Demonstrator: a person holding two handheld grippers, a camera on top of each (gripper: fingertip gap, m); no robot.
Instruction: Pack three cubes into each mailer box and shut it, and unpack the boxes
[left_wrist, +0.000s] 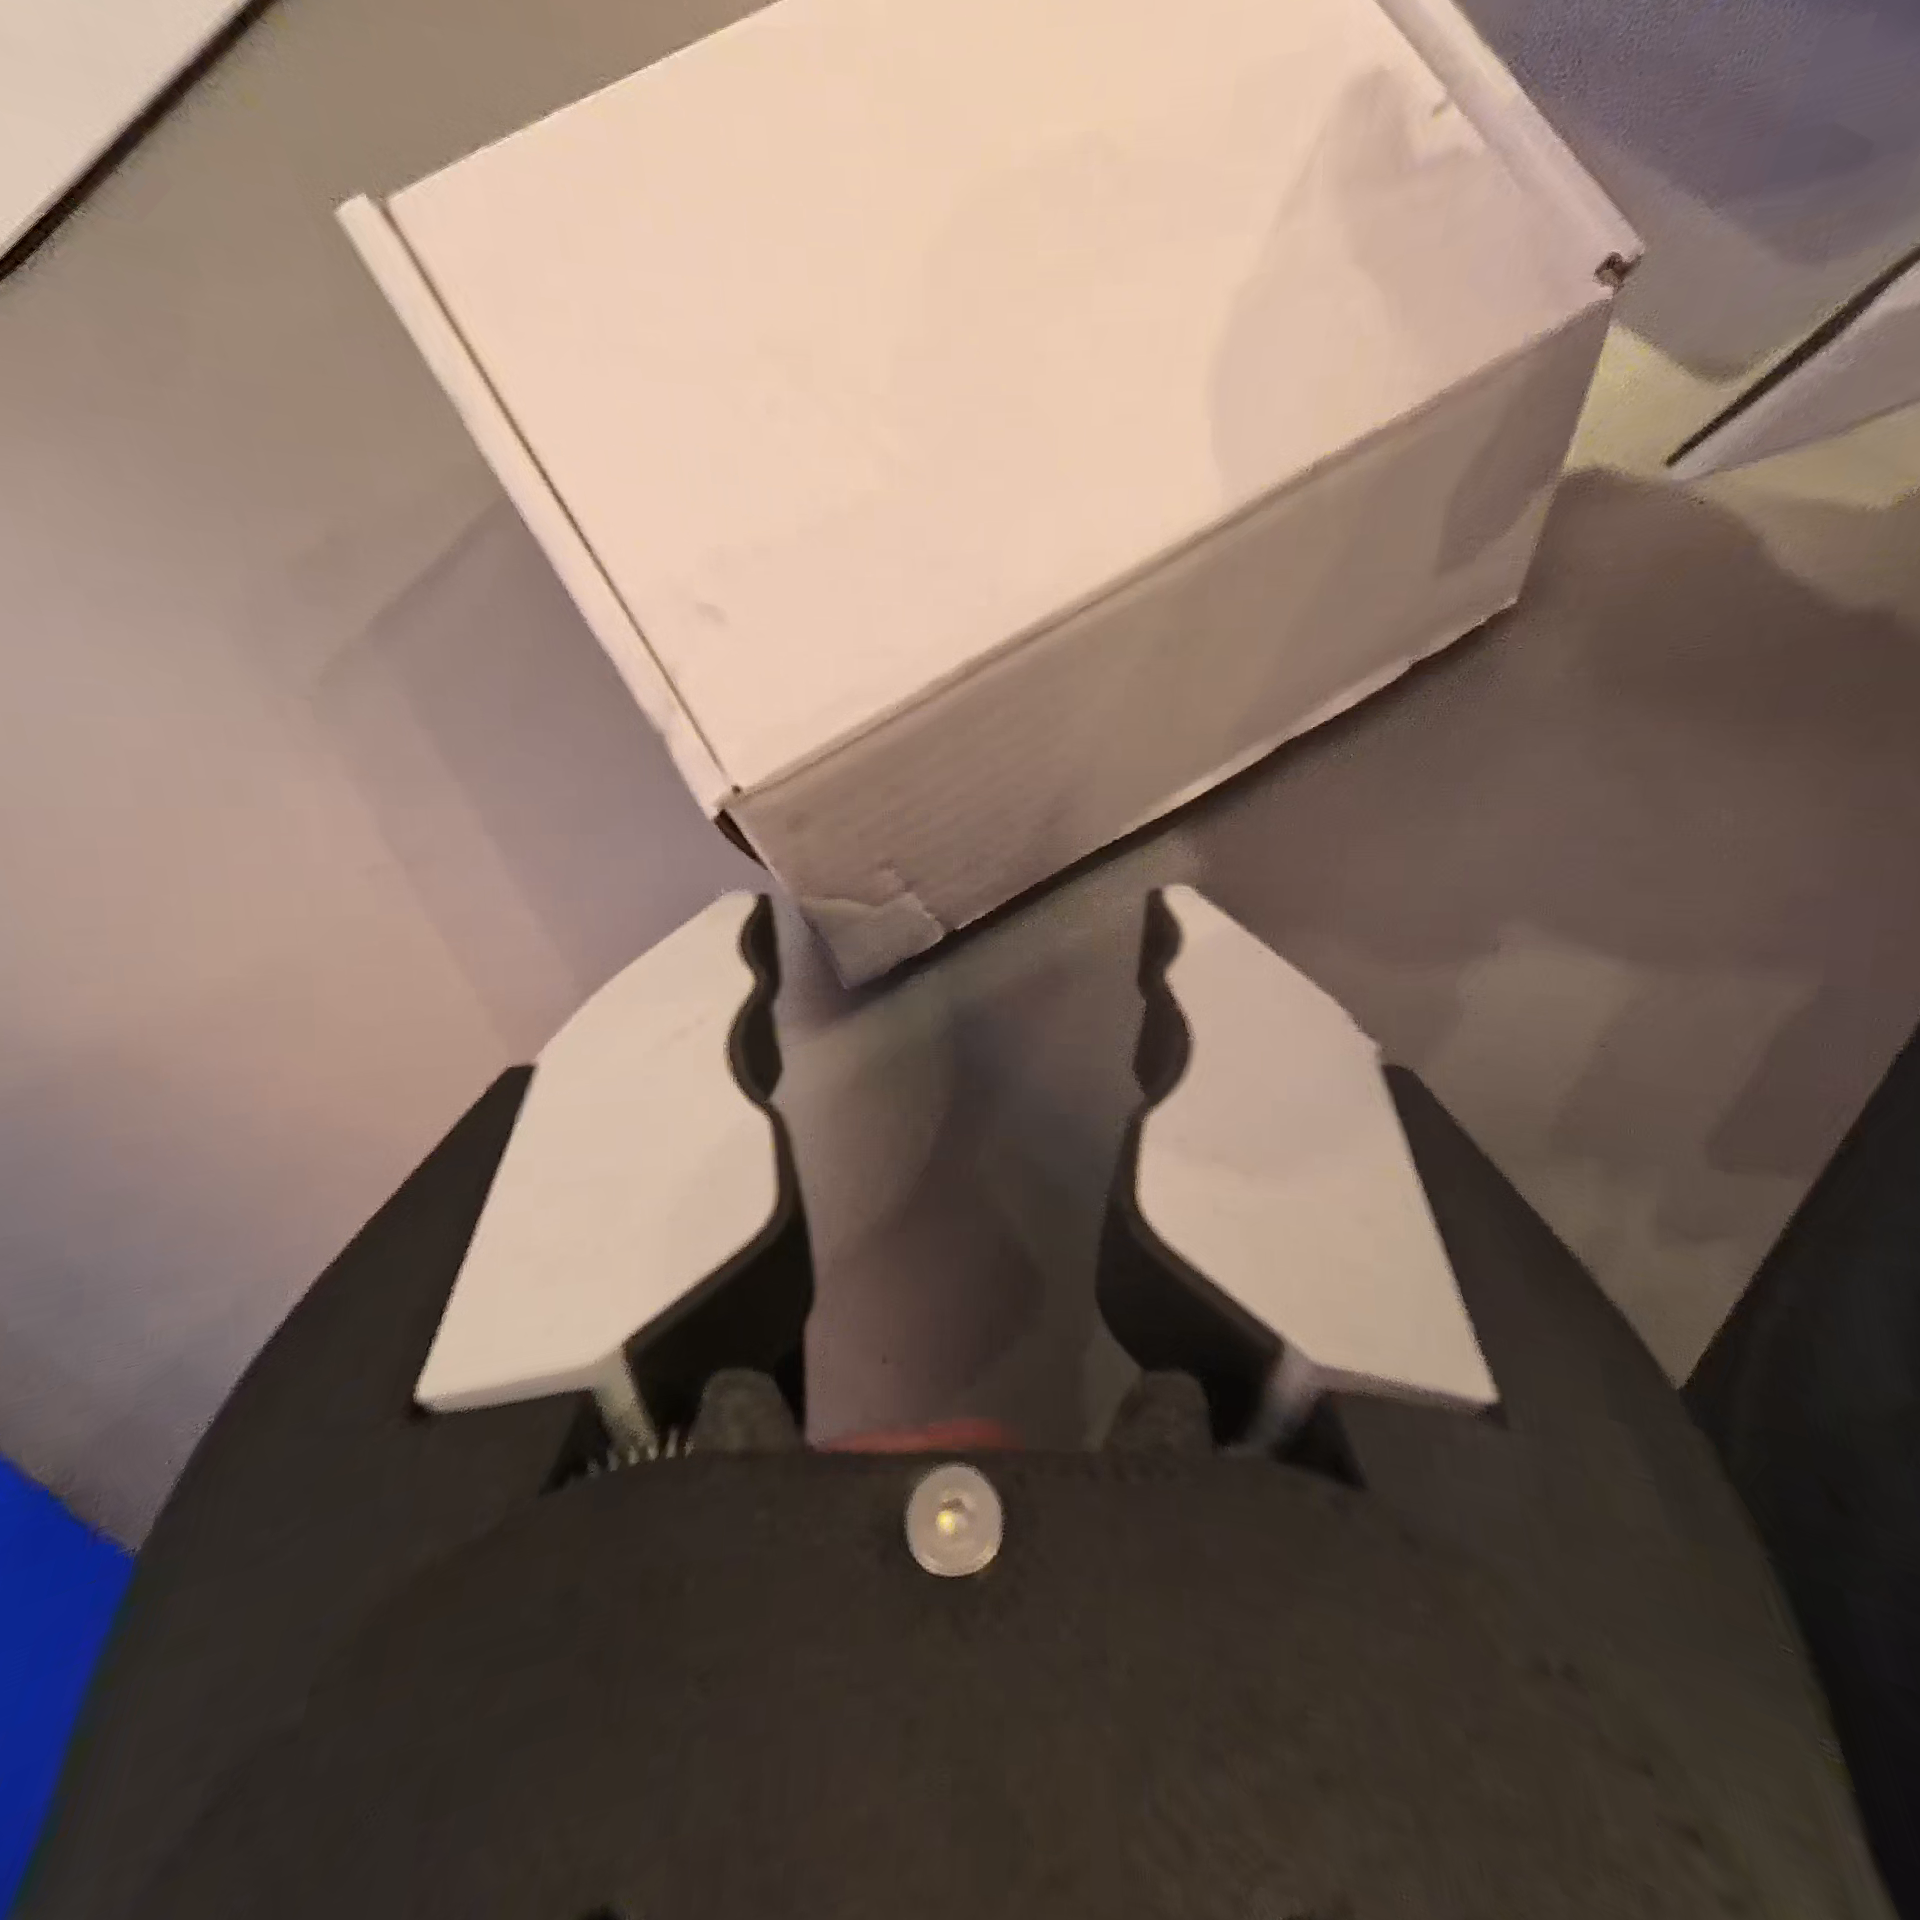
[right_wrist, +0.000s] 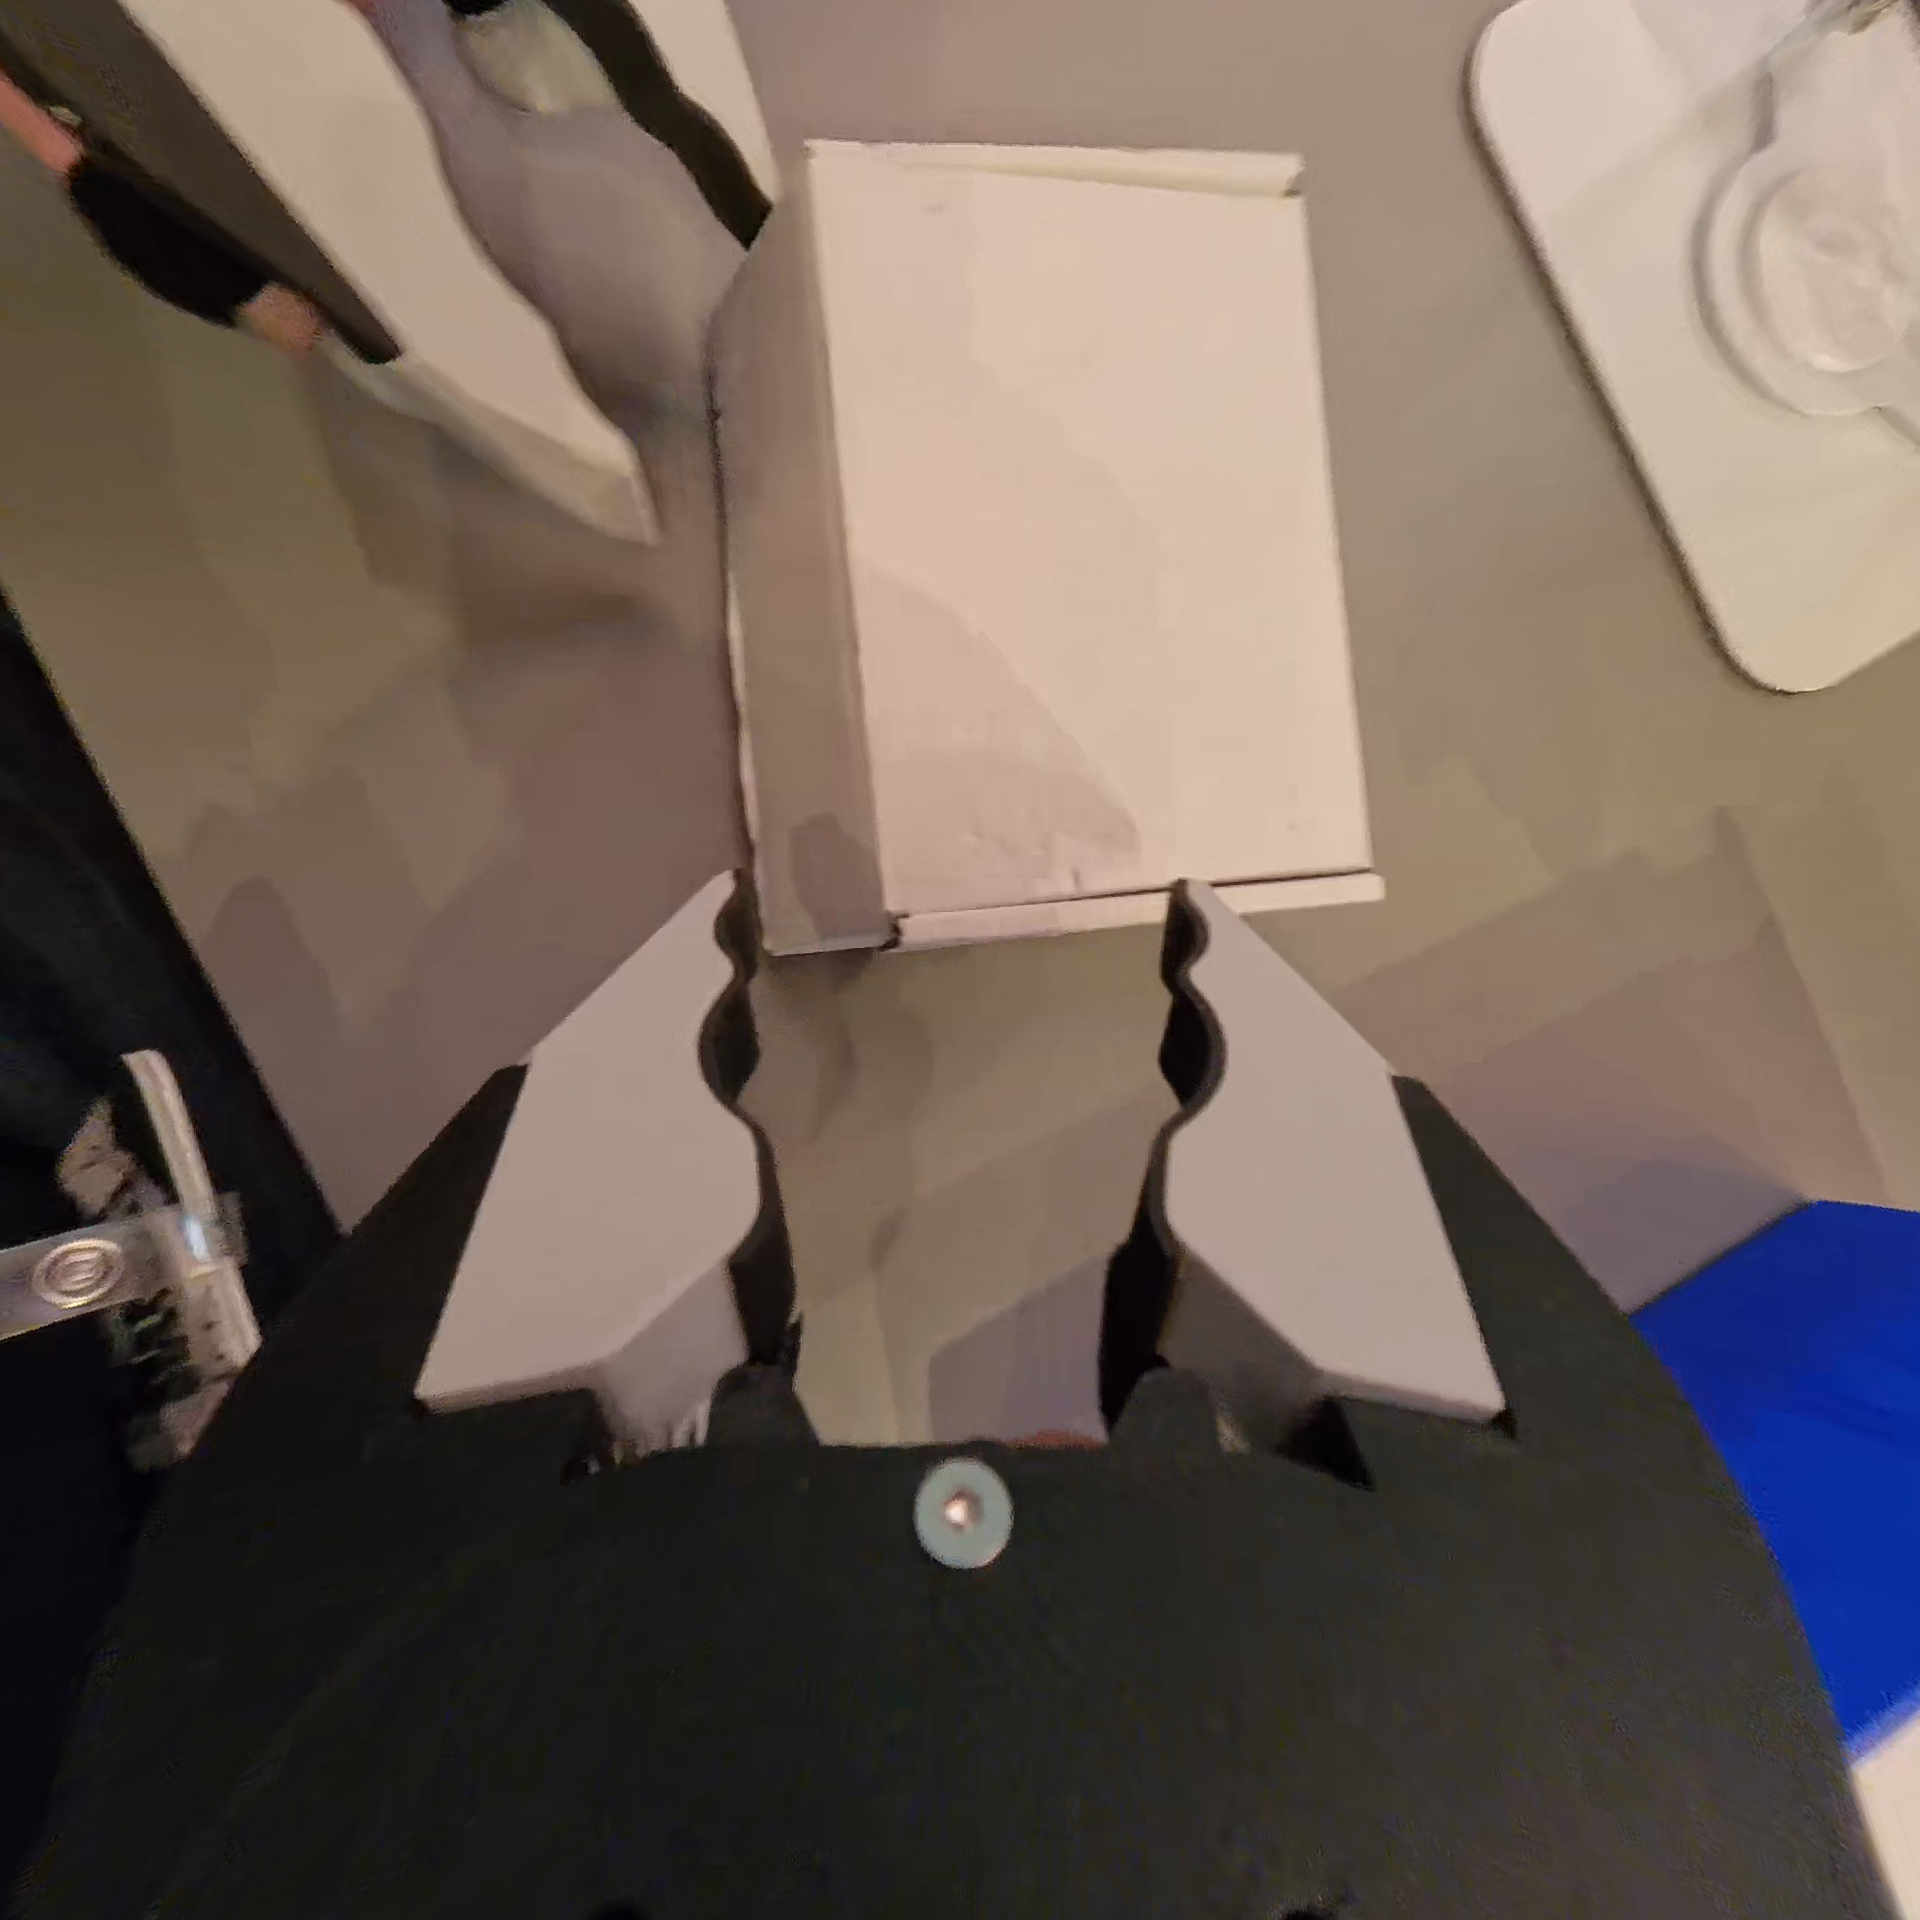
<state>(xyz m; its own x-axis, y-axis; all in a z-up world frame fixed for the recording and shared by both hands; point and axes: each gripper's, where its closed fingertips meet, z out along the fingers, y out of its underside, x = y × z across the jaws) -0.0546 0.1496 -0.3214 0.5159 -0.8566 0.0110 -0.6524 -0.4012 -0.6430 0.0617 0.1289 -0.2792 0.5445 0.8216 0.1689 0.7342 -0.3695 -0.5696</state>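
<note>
A closed white mailer box sits on the grey table at twelve o'clock from the right gripper, its long axis running straight away from the parted, empty jaws. The left gripper, likewise spread and empty, meets the box corner-on. Both hover equally near. Three boxes show; no cubes are visible.

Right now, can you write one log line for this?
left claw: open, empty | right claw: open, empty | white mailer box: shut, on table | cubes: not visible
</note>
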